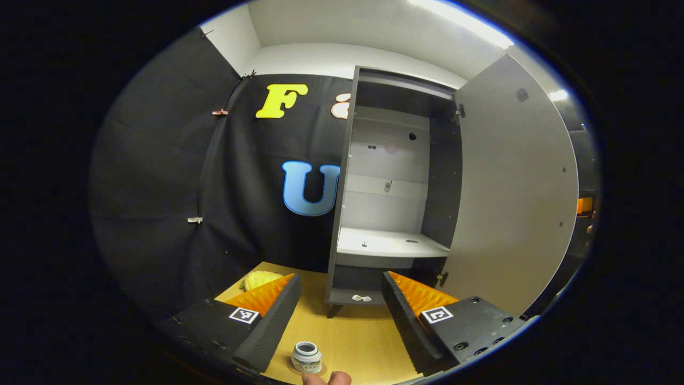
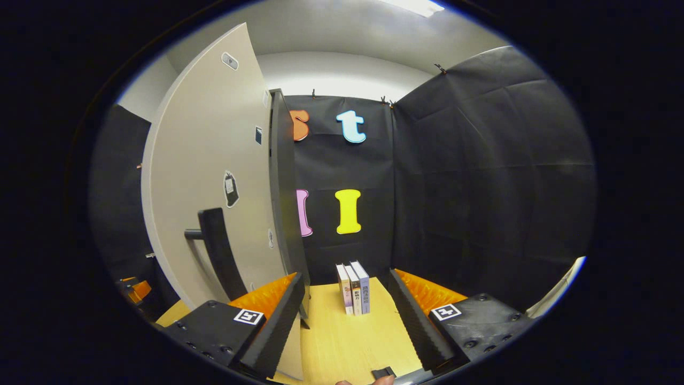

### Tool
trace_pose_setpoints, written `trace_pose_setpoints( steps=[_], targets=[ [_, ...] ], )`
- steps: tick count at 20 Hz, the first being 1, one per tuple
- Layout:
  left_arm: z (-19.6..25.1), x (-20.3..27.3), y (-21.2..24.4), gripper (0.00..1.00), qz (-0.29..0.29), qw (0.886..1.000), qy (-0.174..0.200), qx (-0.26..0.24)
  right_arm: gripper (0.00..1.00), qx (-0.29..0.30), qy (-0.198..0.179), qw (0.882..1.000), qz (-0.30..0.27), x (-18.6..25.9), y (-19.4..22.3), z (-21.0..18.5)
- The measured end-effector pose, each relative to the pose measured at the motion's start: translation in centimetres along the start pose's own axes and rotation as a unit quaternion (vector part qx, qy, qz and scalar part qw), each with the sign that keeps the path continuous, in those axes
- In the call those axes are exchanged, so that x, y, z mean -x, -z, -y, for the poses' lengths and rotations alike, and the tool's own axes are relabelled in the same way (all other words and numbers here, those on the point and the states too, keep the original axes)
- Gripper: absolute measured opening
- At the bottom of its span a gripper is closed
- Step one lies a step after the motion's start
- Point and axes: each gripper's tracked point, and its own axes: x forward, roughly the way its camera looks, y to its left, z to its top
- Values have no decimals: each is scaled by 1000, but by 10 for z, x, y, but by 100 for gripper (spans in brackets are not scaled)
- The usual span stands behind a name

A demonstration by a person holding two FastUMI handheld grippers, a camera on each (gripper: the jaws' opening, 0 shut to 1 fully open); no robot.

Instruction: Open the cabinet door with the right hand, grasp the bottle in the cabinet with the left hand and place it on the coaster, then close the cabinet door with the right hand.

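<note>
Bottle (image 1: pixel 306 357) stands on the coaster (image 1: pixel 293 368) (door (image 1: pixel 513 192) swung wide); left gripper (image 1: pixel 339 315) and right gripper (image 2: pixel 347 321) both gape, holding nothing.

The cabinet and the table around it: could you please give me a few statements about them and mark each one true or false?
1. The cabinet door stands open. True.
2. A bottle stands on the cabinet's shelf. False: the shelf holds no bottle; the bottle stands on the table, between the fingers of the left claw.
3. The left claw is shut on the bottle. False: its fingers are wide apart and touch nothing.
4. Three books stand upright on the table ahead of the right claw. True.
5. The right claw grips the door handle. False: it is open, and the handle is off to its left.
</note>
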Motion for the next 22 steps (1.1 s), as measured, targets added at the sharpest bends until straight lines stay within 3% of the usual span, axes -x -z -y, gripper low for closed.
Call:
trace_pose_setpoints(
  steps=[8,22],
  targets=[
    [5,10,-51,95,8,999,-13,-33,98,-9,-51,999,-10,13,2,-25],
    [-15,22,-57,94,15,999,-11,-38,95,19,-30,999,-8,24,6,-29]
  ],
)
